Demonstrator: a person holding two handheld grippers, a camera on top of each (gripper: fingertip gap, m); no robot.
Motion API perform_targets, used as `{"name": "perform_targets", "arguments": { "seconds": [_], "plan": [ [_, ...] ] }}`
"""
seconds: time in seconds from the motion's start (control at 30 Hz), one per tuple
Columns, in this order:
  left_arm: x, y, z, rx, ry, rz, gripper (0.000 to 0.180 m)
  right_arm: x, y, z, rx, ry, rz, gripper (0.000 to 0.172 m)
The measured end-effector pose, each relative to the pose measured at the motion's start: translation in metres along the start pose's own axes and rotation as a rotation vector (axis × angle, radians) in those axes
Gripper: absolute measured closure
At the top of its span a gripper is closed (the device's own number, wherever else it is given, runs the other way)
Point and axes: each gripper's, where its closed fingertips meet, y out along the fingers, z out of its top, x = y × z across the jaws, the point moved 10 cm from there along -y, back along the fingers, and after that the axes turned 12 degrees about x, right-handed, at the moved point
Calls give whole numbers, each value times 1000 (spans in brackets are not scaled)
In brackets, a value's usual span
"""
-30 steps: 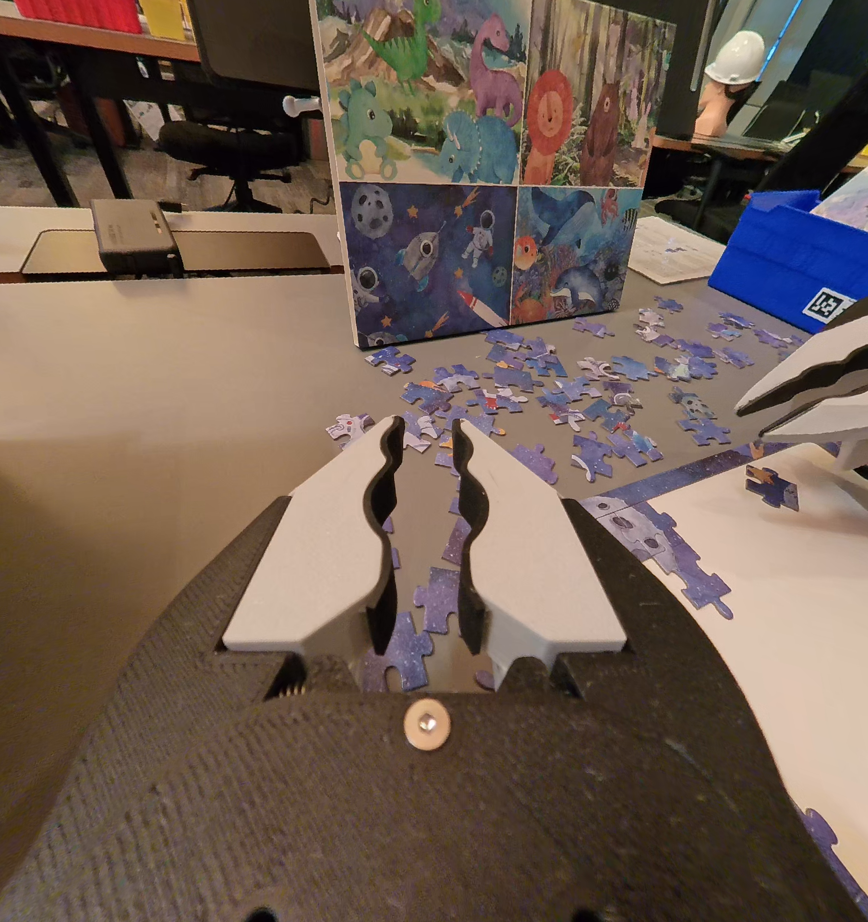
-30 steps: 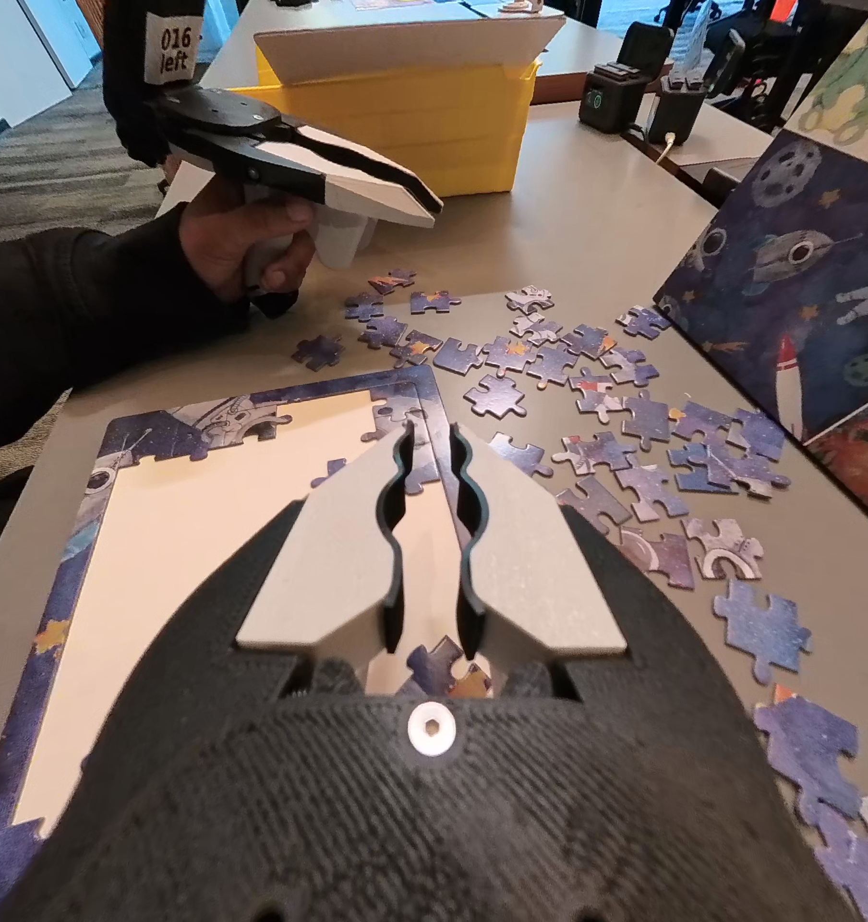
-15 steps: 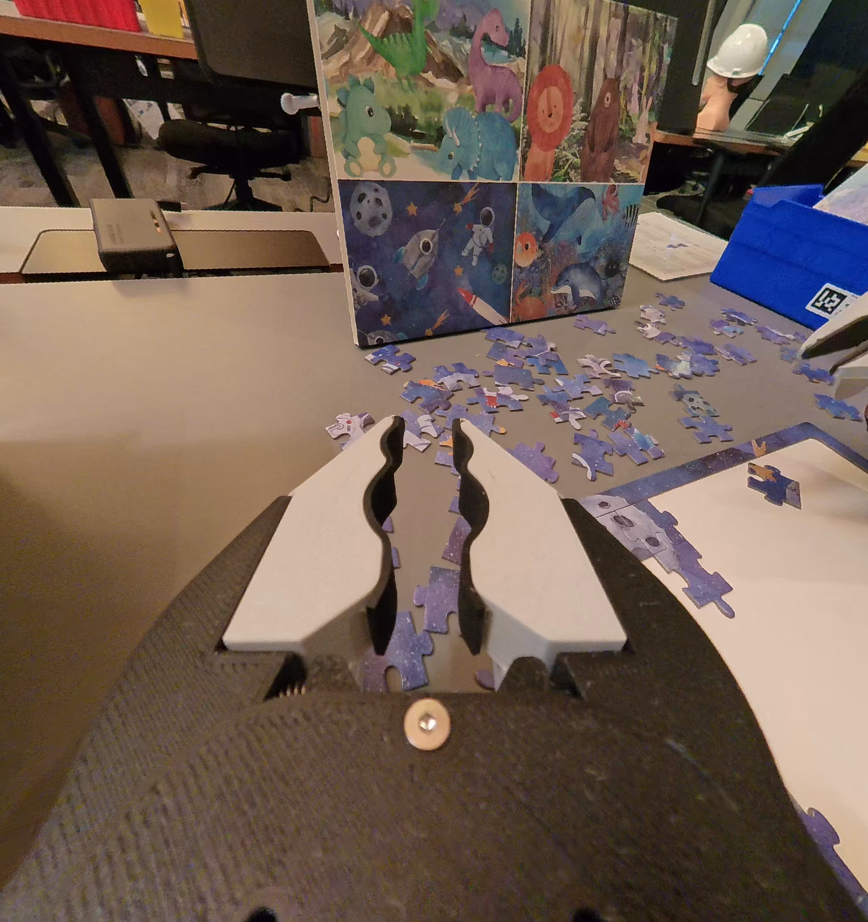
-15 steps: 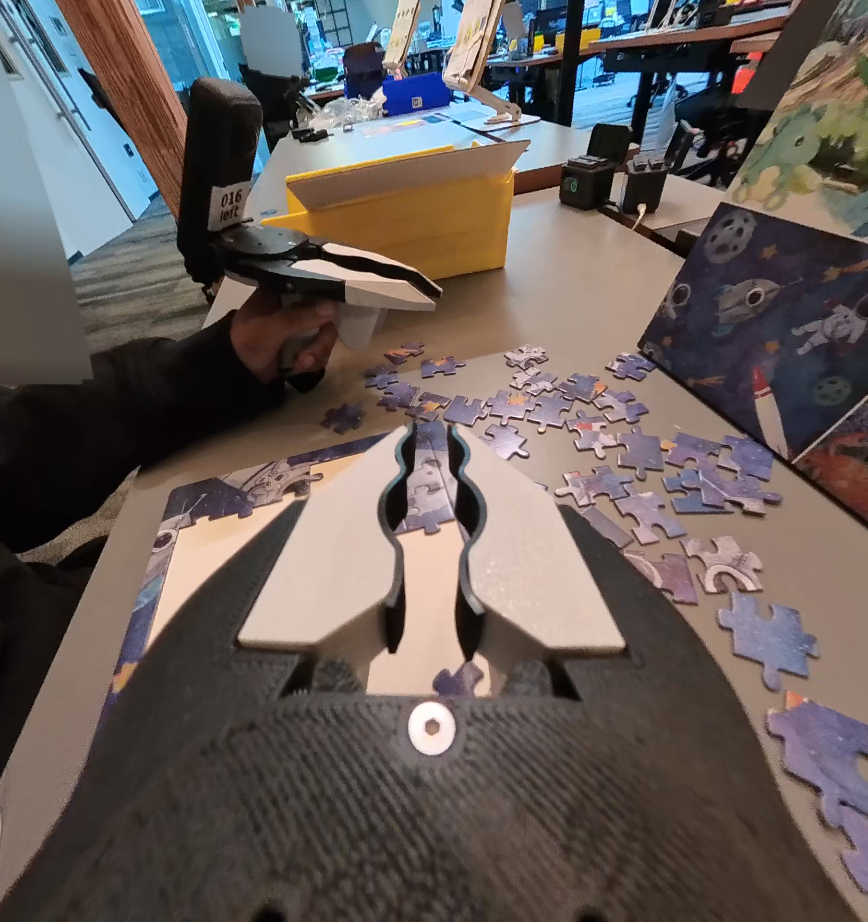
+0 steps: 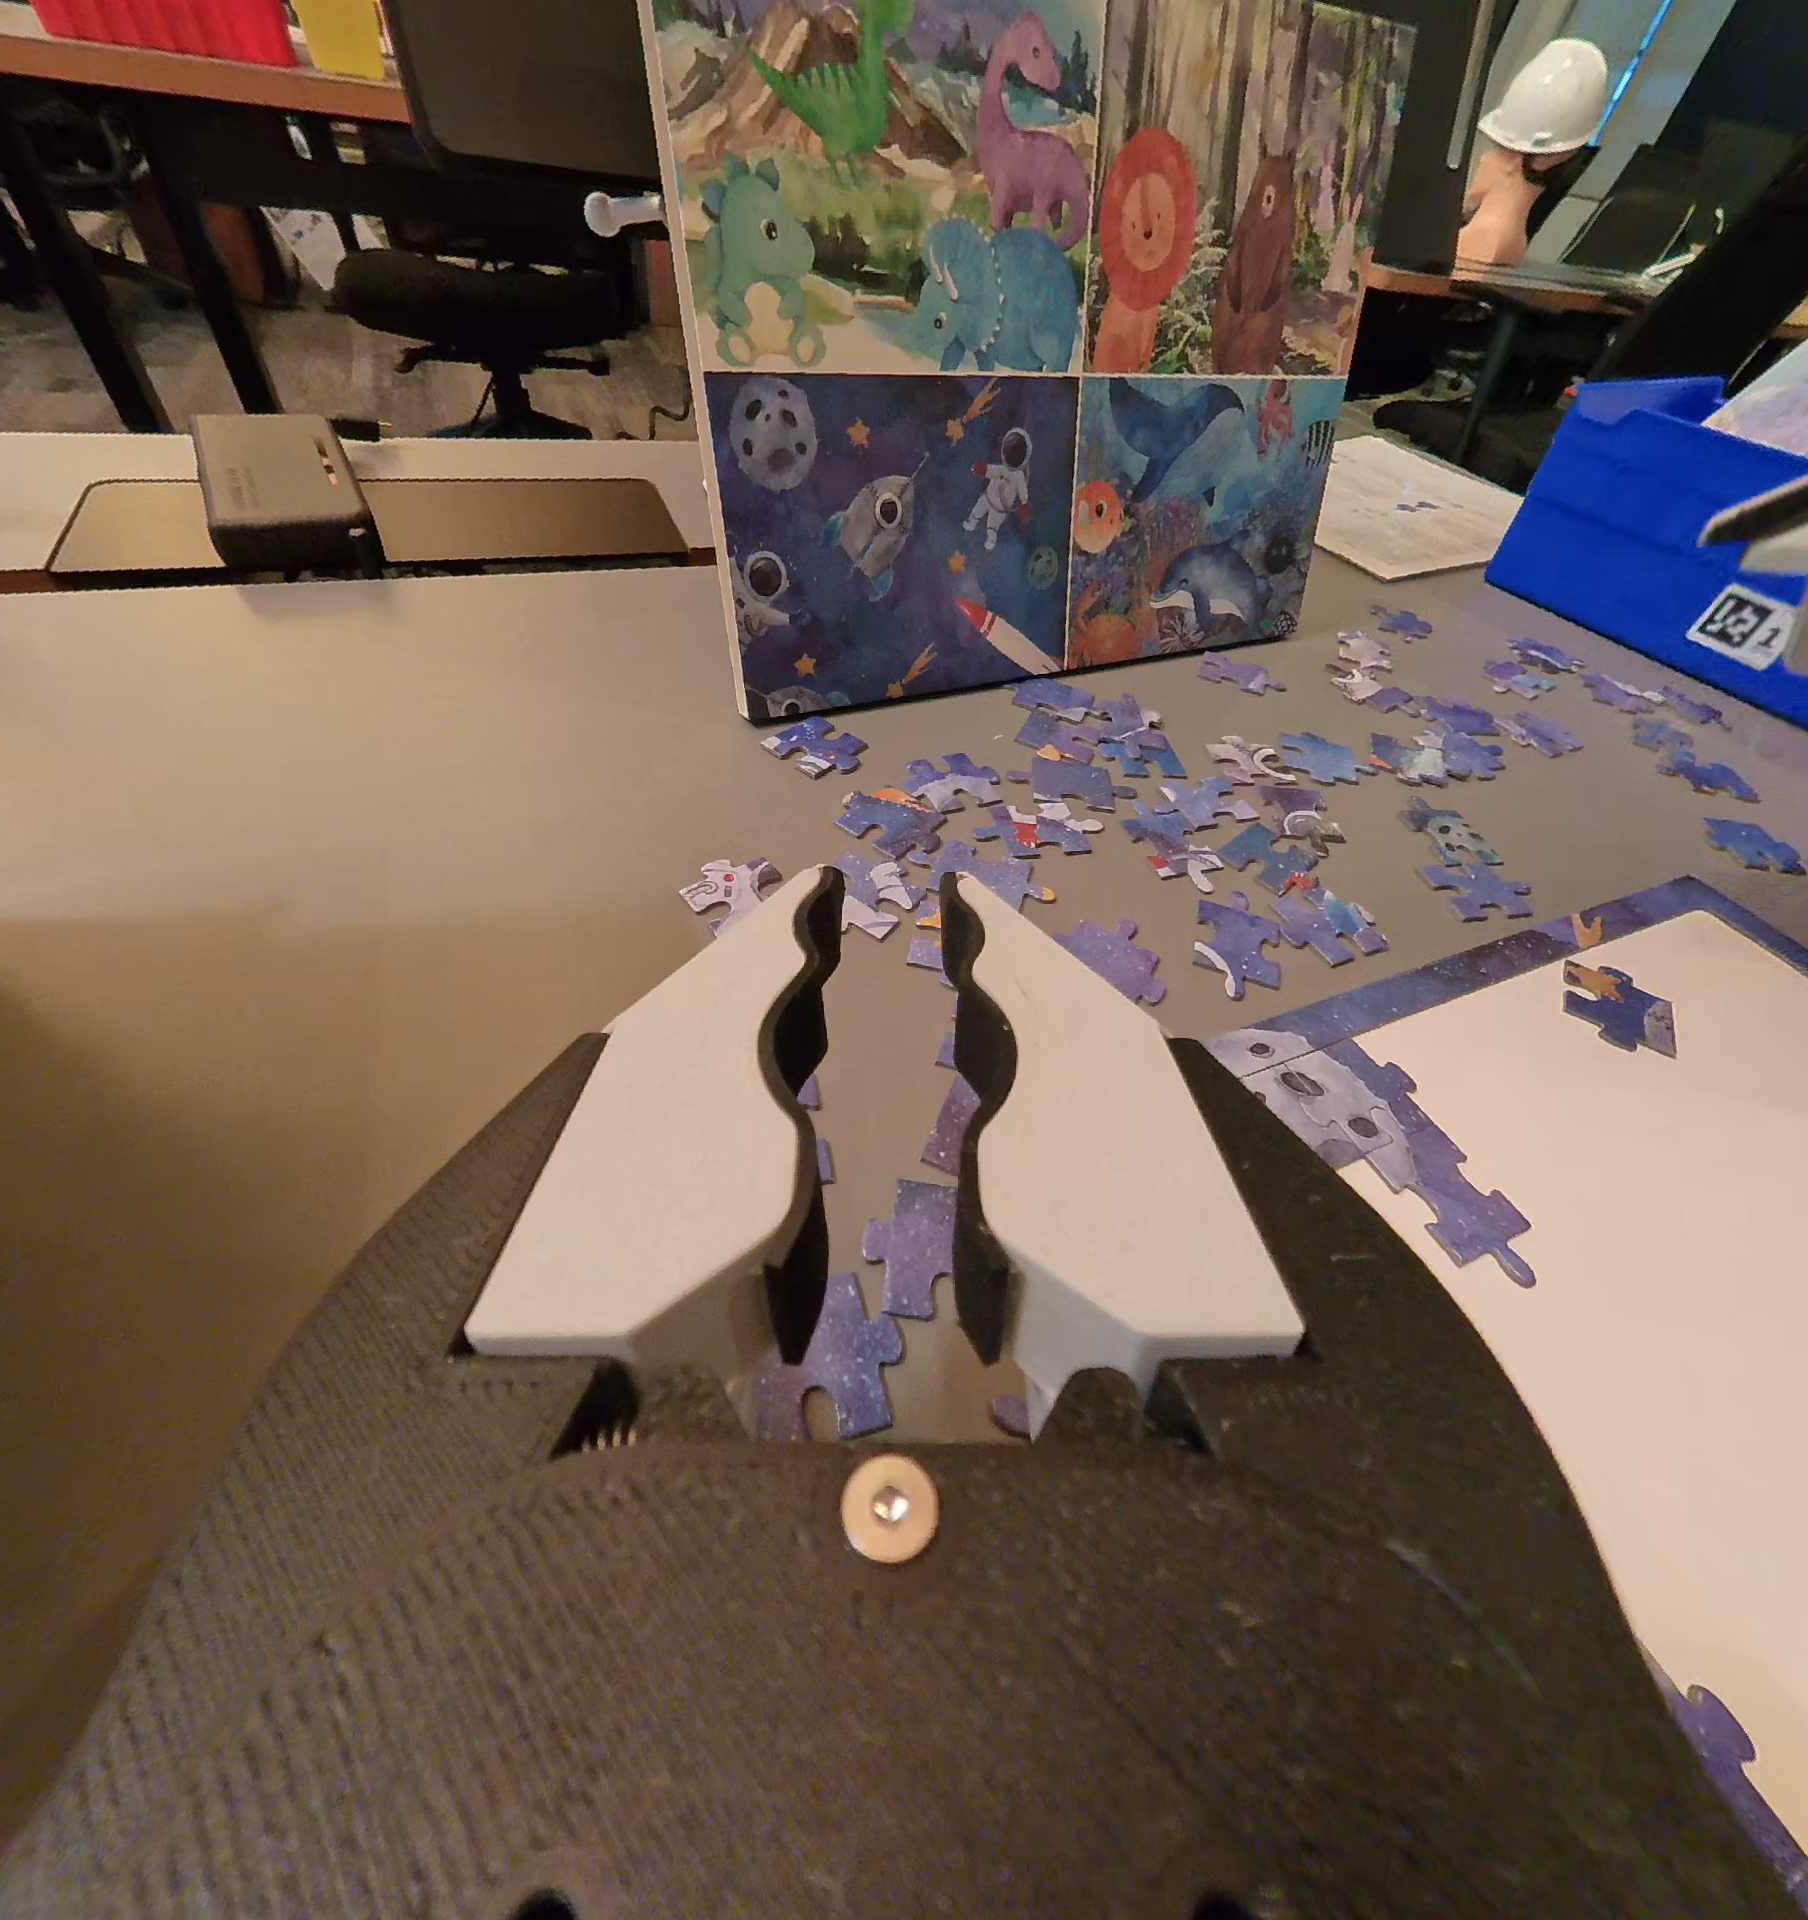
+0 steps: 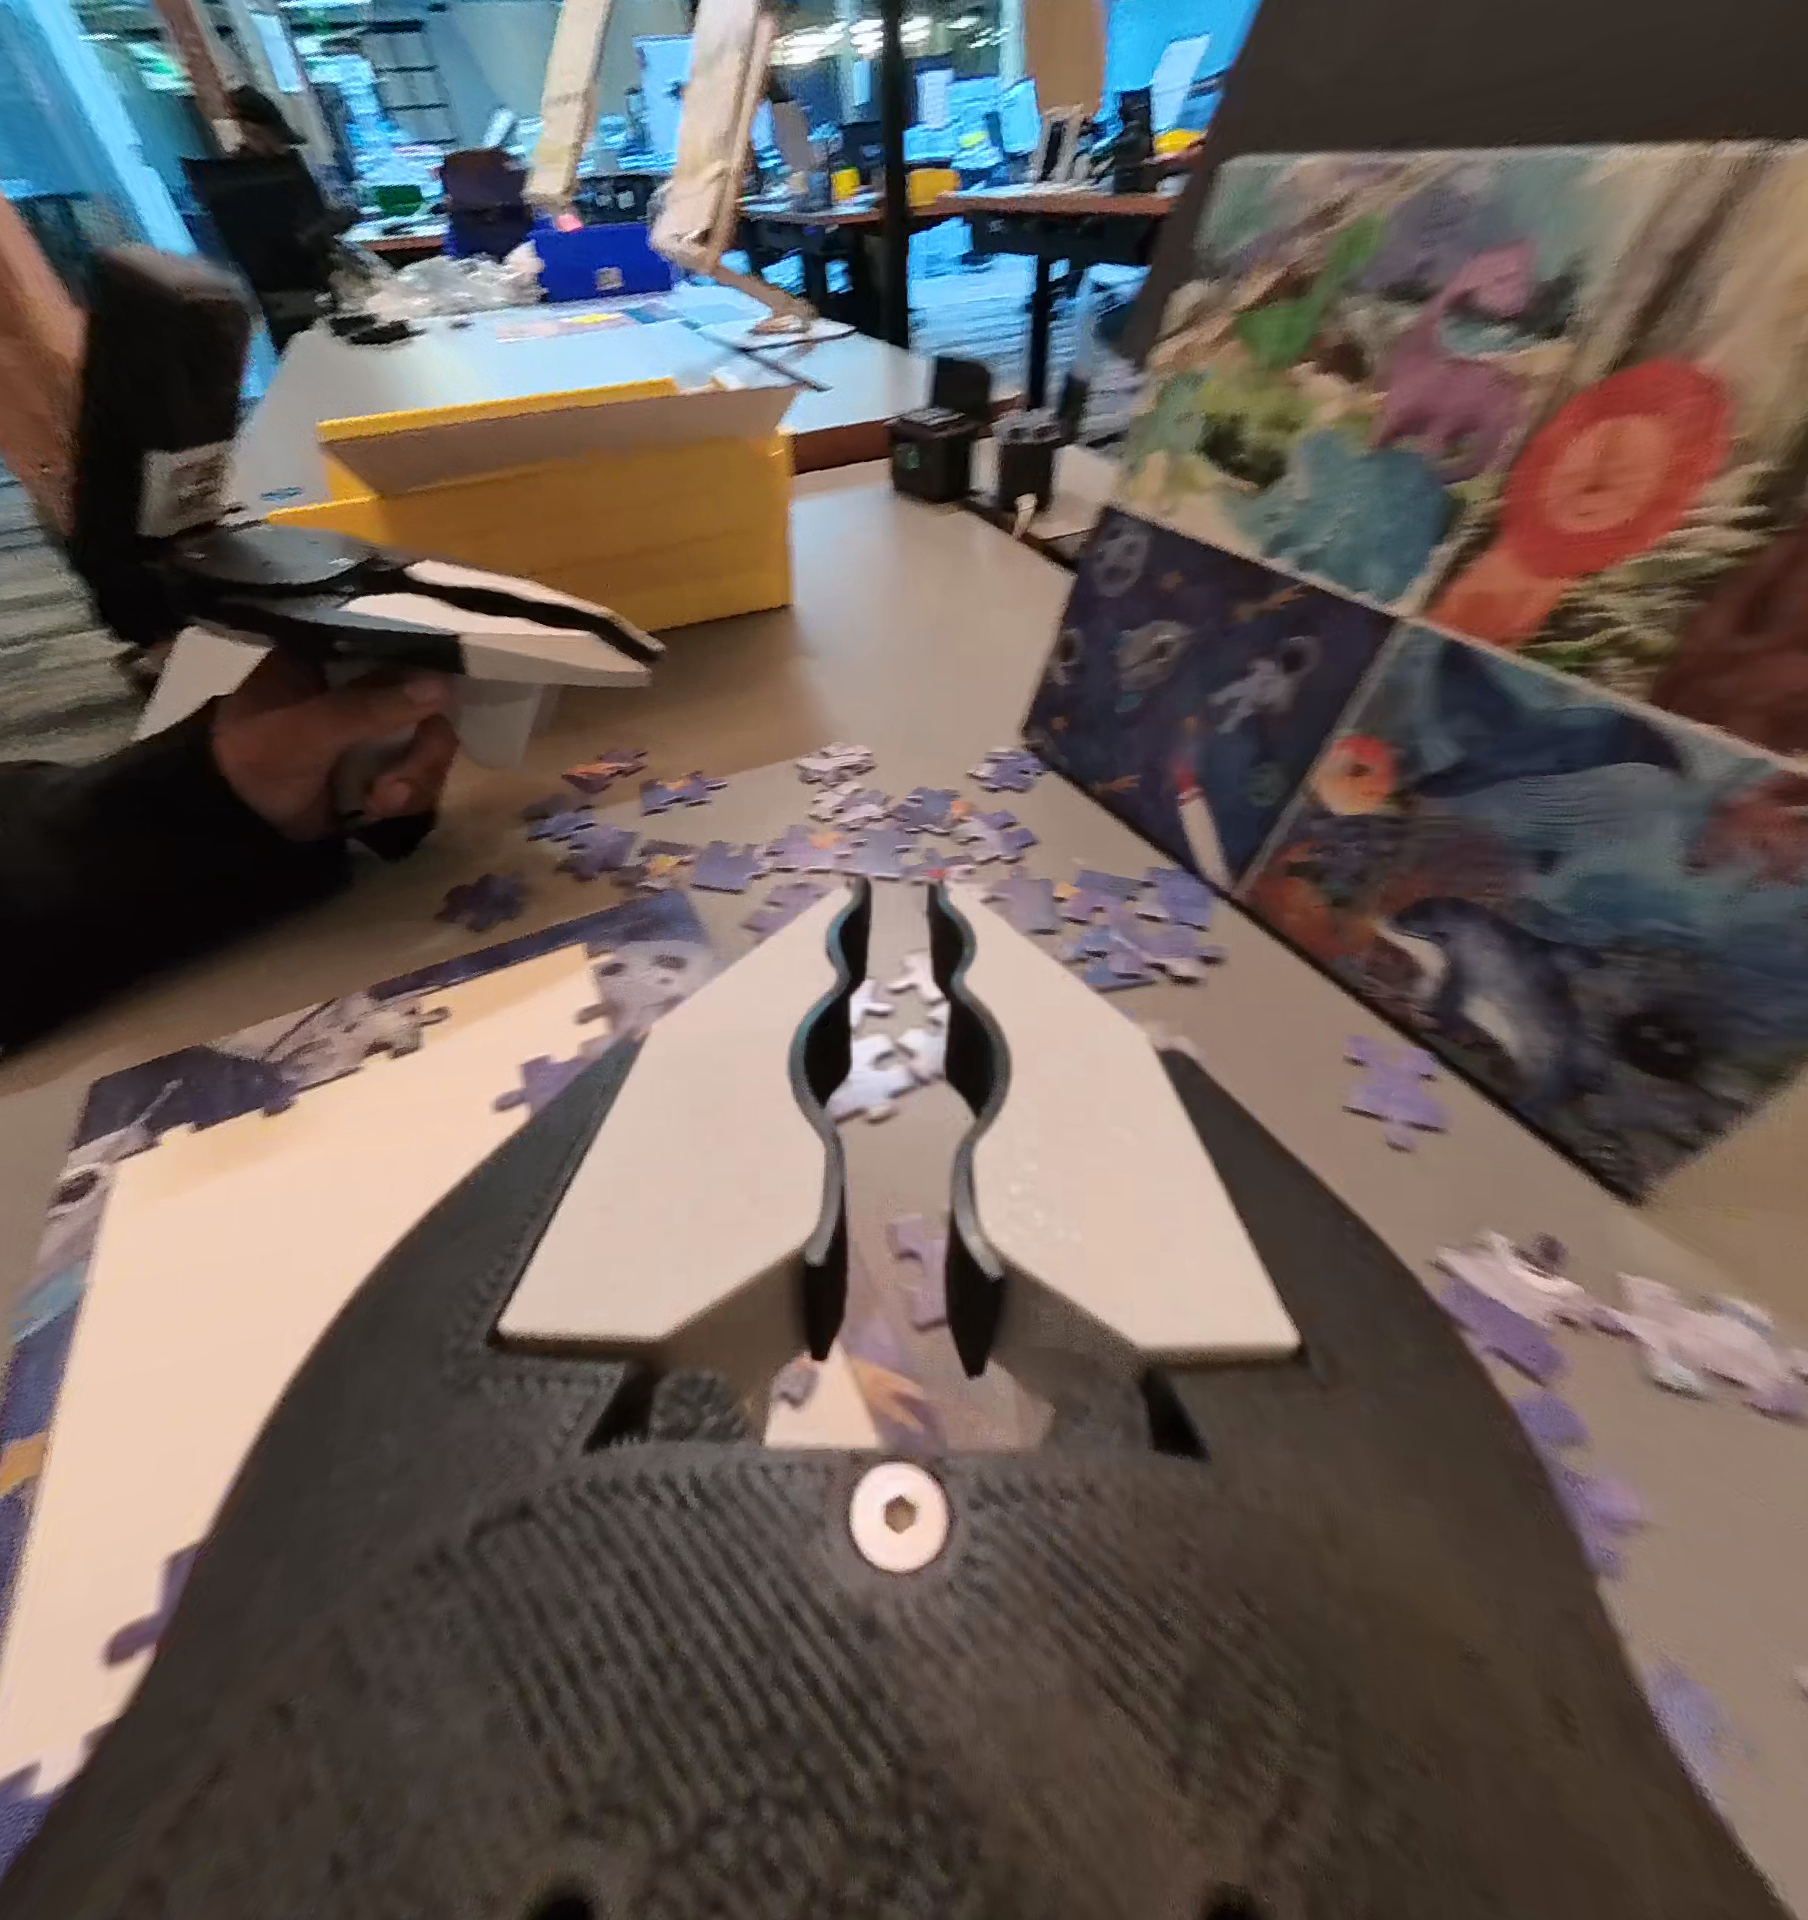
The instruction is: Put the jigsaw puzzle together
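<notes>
Hovering low over the grey counter (image 5: pixel 308 831), the left claw (image 5: pixel 887 891) has its grey wavy-edged fingers parted by a narrow gap with nothing between the pads; loose purple-blue cardboard jigsaw pieces (image 5: pixel 1139 800) lie on the counter under and just ahead of its tips. To its right lies the white puzzle tray with a partly built starry blue border (image 5: pixel 1658 1195), one stray piece (image 5: pixel 1619 1013) resting inside it. Farther off, the tall picture box showing dinosaurs, a lion, space and sea scenes (image 5: pixel 1004 353) stands upright behind the scattered pieces, with a blue bin (image 5: pixel 1627 520) near its right side.

The right claw (image 6: pixel 898 896), seen through motion blur, hangs above the tray's far corner (image 6: pixel 567 956), its fingers slightly apart and gripping nothing, tips just short of the pile of pieces (image 6: pixel 879 831). Beyond, a hand in a dark sleeve (image 6: pixel 328 758) holds the left claw (image 6: pixel 640 649), and a yellow box (image 6: pixel 588 520) sits farther back.
</notes>
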Motion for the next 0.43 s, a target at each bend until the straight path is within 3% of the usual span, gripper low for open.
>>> {"name": "perform_targets", "arguments": {
  "seconds": [0.17, 0.43],
  "plan": [
    [0, 0, 0, -2, 1, 0, 164, 43, -42, 8, 64, 3, -195, 162],
    [0, 0, 0, -5, -1, 0, 163, 81, -84, -3, 10, -2, -364, 160]
  ]
}}
